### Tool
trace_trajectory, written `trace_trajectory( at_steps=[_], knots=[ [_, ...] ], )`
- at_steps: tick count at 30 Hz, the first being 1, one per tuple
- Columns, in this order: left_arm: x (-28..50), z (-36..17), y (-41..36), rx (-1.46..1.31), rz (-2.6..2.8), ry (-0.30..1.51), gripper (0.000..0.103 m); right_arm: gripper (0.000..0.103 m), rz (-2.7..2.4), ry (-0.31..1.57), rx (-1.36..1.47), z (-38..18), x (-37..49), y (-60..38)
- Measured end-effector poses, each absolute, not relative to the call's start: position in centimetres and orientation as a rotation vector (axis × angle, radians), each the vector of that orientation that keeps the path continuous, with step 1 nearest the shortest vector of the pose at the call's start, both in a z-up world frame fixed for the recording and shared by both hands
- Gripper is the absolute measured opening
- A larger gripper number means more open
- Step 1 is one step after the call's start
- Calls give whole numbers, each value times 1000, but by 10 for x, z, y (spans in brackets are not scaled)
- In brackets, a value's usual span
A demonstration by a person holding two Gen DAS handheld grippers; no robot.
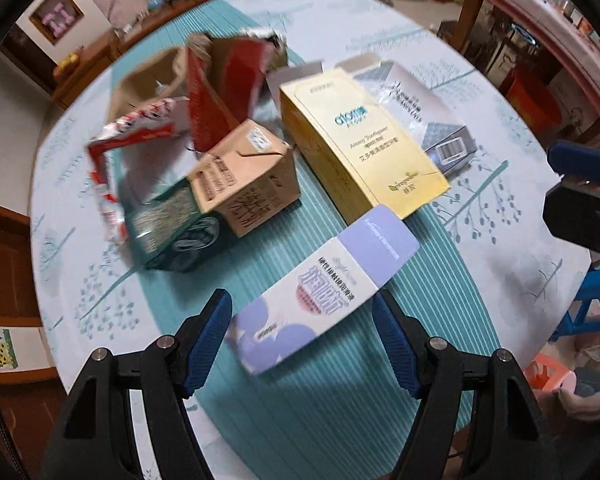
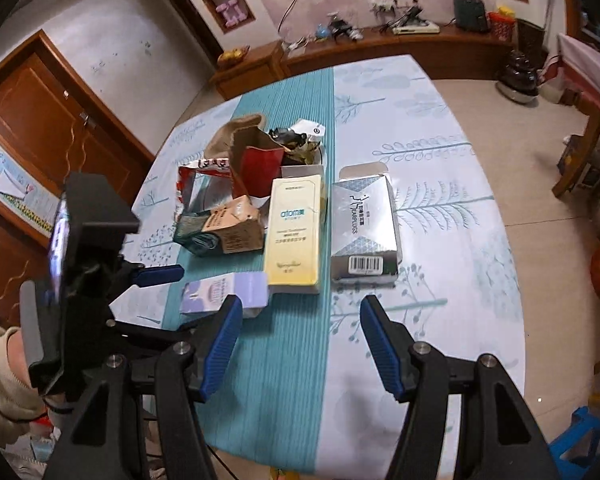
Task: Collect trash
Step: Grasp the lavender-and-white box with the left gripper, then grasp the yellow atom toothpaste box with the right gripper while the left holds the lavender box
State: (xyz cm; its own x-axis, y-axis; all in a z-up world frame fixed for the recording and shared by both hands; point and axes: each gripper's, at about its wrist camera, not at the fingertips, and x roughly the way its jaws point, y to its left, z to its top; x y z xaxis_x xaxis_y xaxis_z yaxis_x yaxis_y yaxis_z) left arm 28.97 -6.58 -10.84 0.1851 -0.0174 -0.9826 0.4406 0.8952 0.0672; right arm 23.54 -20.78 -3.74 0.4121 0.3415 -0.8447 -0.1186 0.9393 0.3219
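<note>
Left claw (image 1: pixel 302 344) jaws apart, straddling the lavender carton (image 1: pixel 324 292) at lower centre of the left wrist view, pads not yet pressing. To do it well: drop lower, centre across the narrow sides, then squeeze w/o crushing. Right claw (image 2: pixel 300 344) also apart, empty — over bare tabletop (image 2: pixel 440 320), yellow toothpaste box (image 2: pixel 296 232) & silver earplugs box (image 2: pixel 366 228) just above it in frame.

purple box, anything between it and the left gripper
Nothing visible. The left gripper hangs over the purple box with its jaws open on either side of the box's near end, not touching it. The yellow box lies beyond, out of the way.
</note>
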Motion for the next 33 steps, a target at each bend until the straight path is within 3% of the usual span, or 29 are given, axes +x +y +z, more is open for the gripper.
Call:
trace_trajectory(
  at_steps=[3,5,8,33],
  knots=[
    [298,-118,-69,361,-318,1384,68,61,326,1131,217,-45,249,-210],
    [301,-121,-68,340,-297,1392,53,61,343,1140,216,-49,258,-211],
    [304,-125,-60,255,-258,1420,39,61,370,1155,214,-55,271,-209],
    [248,-60,56,-249,81,1296,37,61,415,1298,87,-109,333,-132]
  ],
)
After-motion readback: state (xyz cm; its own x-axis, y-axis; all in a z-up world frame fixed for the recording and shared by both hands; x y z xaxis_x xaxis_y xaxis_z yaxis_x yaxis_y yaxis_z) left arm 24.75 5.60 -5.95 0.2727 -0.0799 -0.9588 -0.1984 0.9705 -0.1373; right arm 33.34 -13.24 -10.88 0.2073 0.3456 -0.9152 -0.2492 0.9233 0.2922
